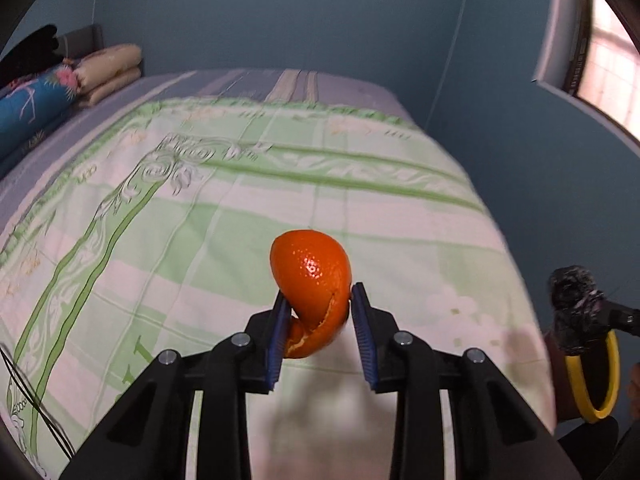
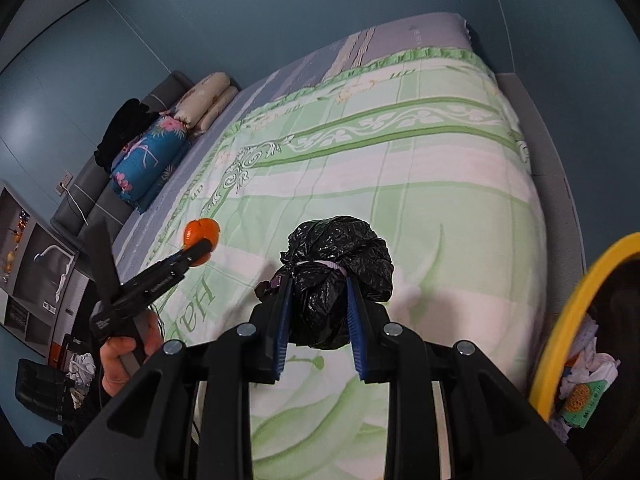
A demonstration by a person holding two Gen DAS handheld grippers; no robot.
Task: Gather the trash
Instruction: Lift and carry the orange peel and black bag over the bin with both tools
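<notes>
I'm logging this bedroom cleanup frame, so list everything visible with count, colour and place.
orange peel: 1, orange, held above the bed
tied bag: 1, black, held above the bed
bin: 1, yellow rim, right of the bed, trash inside
bedspread: 1, green and white, on the bed
bolster: 1, blue floral, at the headboard
folded blanket: 1, cream, beside the bolster
left gripper: shut on the peel
right gripper: shut on the bag

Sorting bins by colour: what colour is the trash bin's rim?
Yellow: the bin's rim shows best in the right wrist view.
</notes>
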